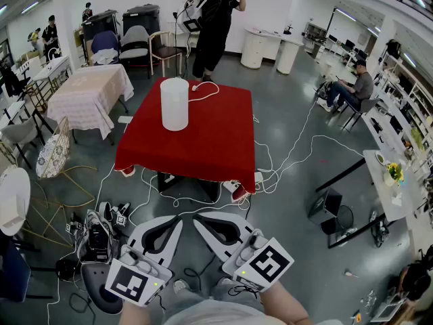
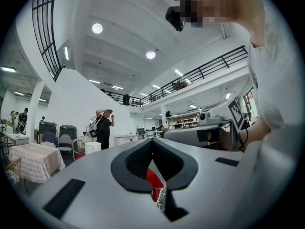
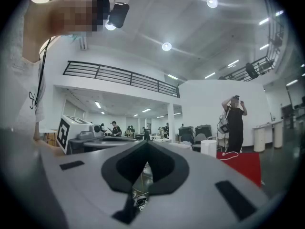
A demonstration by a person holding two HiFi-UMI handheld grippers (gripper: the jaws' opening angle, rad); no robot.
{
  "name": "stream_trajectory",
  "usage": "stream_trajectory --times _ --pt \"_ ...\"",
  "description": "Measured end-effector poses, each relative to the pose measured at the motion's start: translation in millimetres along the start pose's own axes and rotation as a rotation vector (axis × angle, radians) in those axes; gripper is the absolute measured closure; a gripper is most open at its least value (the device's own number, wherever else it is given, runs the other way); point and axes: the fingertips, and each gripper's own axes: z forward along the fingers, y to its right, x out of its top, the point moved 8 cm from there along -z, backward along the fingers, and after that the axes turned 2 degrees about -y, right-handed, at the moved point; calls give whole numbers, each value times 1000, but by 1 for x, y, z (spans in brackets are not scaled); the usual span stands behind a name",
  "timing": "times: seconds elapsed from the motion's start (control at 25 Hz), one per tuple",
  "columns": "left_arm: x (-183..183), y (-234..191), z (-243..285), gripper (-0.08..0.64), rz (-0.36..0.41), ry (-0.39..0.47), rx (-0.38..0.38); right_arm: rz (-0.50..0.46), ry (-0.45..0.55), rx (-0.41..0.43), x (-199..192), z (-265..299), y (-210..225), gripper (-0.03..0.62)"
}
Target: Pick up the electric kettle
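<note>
The electric kettle (image 1: 174, 103), a tall white cylinder, stands upright on the far left part of a table under a red cloth (image 1: 203, 144). A white cable (image 1: 205, 91) runs from its base toward the table's far edge. Both grippers hang low and near me, well short of the table. The left gripper (image 1: 177, 218) and the right gripper (image 1: 197, 217) are shut with nothing held, tips pointing at the table. The left gripper view shows its jaws (image 2: 152, 140) closed, the kettle (image 2: 93, 148) small and far off. From the right gripper (image 3: 146, 142), the kettle (image 3: 208, 148) appears right of the jaws.
A person (image 1: 214, 26) stands just behind the red table. White cables (image 1: 291, 154) and a power strip (image 1: 233, 185) lie on the floor around it. A cloth-covered table (image 1: 88, 90) and chairs stand at left. Gear (image 1: 98, 239) lies by my feet. Someone sits at right (image 1: 352, 90).
</note>
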Motion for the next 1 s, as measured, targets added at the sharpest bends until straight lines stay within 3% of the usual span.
stream_trajectory --times 0.6,1.0 --pt "-7 -22 -11 549 -15 7 -4 8 -5 -7 -6 22 -9 586" --pt "-24 -49 -8 549 -1 -13 -41 37 -9 -66 -22 39 -4 586"
